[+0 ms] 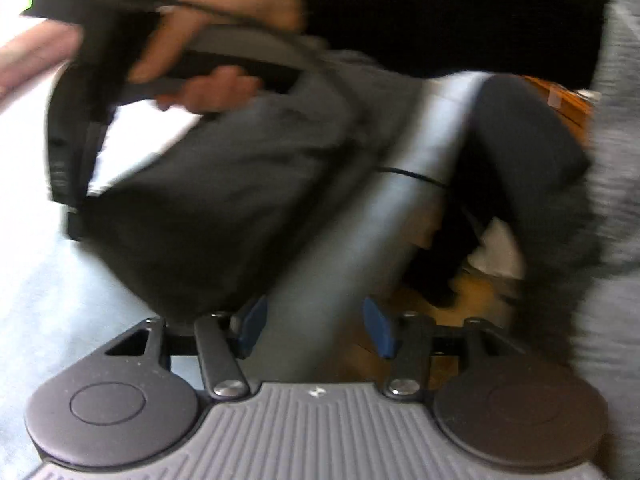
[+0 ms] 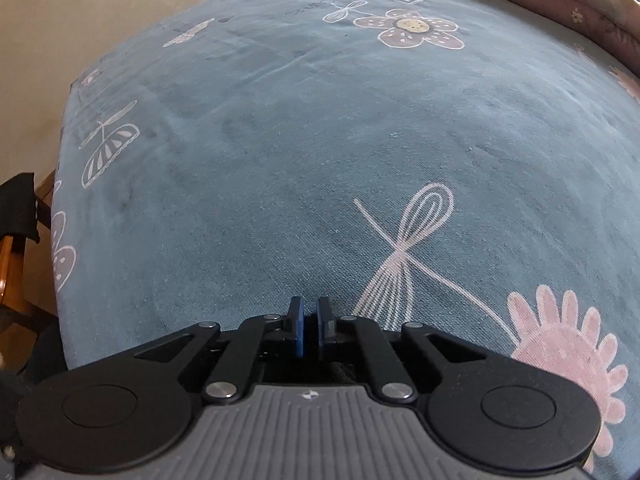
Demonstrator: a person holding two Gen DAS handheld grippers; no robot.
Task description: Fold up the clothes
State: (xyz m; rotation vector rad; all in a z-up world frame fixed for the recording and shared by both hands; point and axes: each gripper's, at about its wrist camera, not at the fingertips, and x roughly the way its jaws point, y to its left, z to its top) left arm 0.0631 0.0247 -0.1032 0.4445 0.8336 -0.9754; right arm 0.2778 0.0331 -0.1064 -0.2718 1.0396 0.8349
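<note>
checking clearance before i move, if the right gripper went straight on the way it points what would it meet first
Most likely the blue flowered bedcover: the shut right gripper points down at bare fabric, with nothing visible in between. How close it is cannot be told.

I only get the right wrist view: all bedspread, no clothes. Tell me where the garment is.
Observer: A dark grey garment shows in the left wrist view, bunched just beyond the left gripper.
Operator: Report that gripper.
Observer: It is open; its pads press on nothing.
Operator: Find my right gripper there.
Observer: A hand holds it above the garment. Its fingers reach down by the garment's left edge, too blurred to tell contact.
</note>
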